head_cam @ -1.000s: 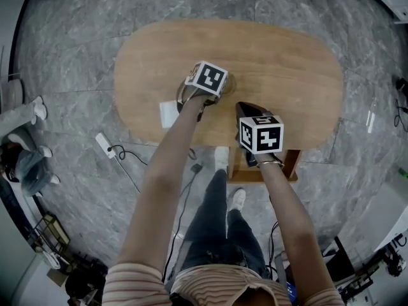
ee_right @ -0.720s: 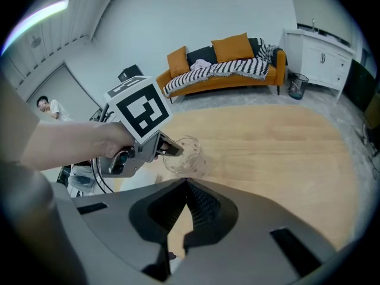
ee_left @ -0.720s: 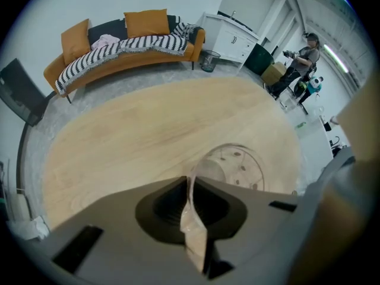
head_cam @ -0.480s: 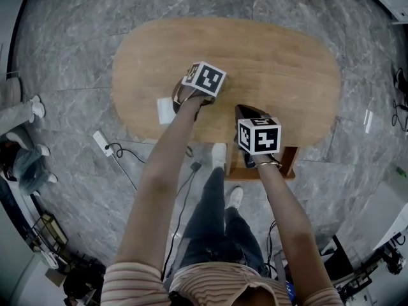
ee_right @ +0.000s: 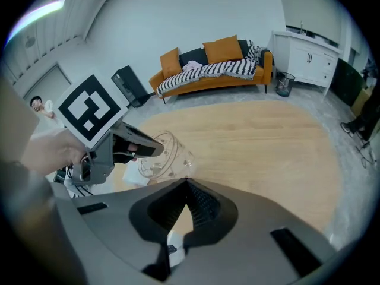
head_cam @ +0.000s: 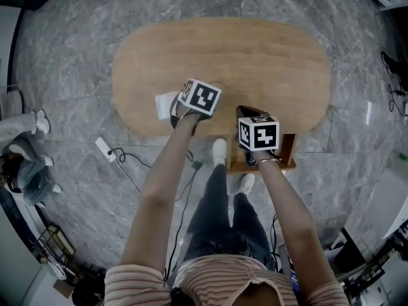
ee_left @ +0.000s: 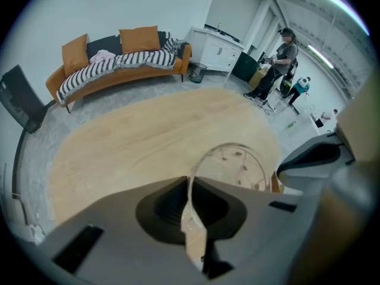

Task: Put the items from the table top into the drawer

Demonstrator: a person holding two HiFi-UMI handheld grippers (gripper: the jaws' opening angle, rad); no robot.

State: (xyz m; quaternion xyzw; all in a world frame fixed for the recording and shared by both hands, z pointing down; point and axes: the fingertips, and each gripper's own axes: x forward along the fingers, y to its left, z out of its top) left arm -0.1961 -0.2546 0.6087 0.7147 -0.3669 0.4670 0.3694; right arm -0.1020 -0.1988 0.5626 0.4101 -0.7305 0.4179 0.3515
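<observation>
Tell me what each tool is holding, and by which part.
The left tool holds a clear glass by its rim, with the wall pinched between the jaws. The right tool is shut and holds nothing.

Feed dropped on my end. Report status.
Left gripper shut on clear cup rim. Right gripper shut, empty, above open drawer, possibly in the cup's way. White flat item on table.

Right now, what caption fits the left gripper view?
Left gripper pinches a clear cup by its rim over a table.
</observation>
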